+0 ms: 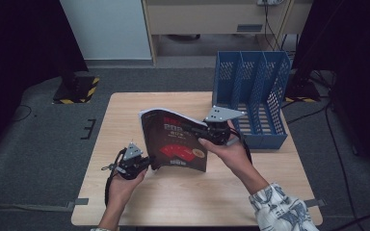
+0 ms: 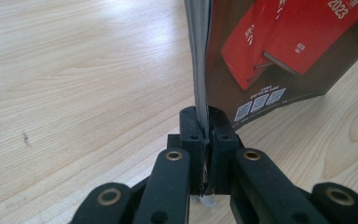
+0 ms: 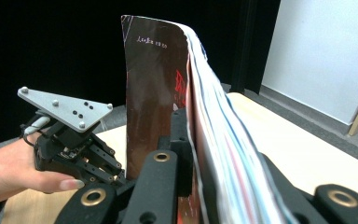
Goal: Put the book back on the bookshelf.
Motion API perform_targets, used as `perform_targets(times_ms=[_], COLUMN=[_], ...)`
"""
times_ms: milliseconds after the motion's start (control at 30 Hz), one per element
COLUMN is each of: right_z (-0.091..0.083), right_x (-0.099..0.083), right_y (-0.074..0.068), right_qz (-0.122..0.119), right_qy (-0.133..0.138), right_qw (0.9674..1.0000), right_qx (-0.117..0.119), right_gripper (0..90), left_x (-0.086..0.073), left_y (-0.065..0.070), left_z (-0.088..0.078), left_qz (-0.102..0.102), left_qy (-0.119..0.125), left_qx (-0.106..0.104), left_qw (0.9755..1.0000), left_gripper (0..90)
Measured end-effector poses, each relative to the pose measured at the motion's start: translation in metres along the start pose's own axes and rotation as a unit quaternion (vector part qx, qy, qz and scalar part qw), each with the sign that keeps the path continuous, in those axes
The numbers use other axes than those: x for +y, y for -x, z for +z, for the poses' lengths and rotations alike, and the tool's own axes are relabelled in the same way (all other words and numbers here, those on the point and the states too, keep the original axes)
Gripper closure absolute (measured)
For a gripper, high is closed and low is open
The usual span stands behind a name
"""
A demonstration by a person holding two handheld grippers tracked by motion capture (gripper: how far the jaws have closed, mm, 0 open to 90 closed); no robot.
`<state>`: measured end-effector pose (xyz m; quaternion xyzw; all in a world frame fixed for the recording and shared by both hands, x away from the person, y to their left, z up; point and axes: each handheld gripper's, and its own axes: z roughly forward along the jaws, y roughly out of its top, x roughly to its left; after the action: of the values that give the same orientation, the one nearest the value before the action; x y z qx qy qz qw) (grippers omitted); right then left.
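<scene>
Both grippers clamp a dark-covered book lifted over the wooden table.

In the high view the book [image 1: 174, 139] hangs tilted above the middle of the table [image 1: 125, 103]; the left gripper [image 1: 149, 163] grips its corner at 7 o'clock, the right gripper [image 1: 203, 129] its edge at 3 o'clock, and a blue file rack [image 1: 253, 91] stands at 2 o'clock, well apart. In the left gripper view the jaws are pinched narrow on the book's [image 2: 261, 56] edge, which rises toward 12 o'clock. In the right gripper view the jaws press on the book's [image 3: 154, 84] pages; the left gripper [image 3: 116, 176] sits at 8 o'clock.
</scene>
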<state>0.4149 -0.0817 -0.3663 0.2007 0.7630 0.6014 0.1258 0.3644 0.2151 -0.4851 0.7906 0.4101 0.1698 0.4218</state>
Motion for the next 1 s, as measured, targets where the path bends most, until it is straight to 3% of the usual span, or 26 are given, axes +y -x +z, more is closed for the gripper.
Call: perform_targets(times_ms=[200, 433, 733, 900, 1000], right_z=[0.0019, 0.0030, 0.0050, 0.0058, 0.0052], right_x=[0.0003, 0.0013, 0.0008, 0.0010, 0.0012], right_y=[-0.0002, -0.0013, -0.0012, -0.0019, -0.0030], right_qz=[0.005, 0.002, 0.010, 0.008, 0.004], right_qy=[0.001, 0.004, 0.007, 0.006, 0.007], right_qw=[1.0000, 1.0000, 0.9998, 0.9999, 1.0000], right_qx=[0.007, 0.006, 0.013, 0.012, 0.006], right_gripper=[80.6, 85.3, 82.9, 86.0, 86.8], left_x=[0.0005, -0.0004, -0.0008, -0.0014, -0.0022], left_y=[0.0010, 0.0010, 0.0010, 0.0001, -0.0001], left_z=[-0.0005, -0.0004, -0.0007, -0.0012, -0.0008], left_qz=[0.004, 0.001, 0.003, 0.004, 0.001], left_qy=[0.000, 0.003, 0.002, 0.001, 0.004], left_qx=[0.000, -0.003, -0.006, -0.008, 0.000], left_qw=[1.0000, 1.0000, 1.0000, 1.0000, 1.0000], left_gripper=[86.9, 86.8, 86.8, 86.7, 84.7])
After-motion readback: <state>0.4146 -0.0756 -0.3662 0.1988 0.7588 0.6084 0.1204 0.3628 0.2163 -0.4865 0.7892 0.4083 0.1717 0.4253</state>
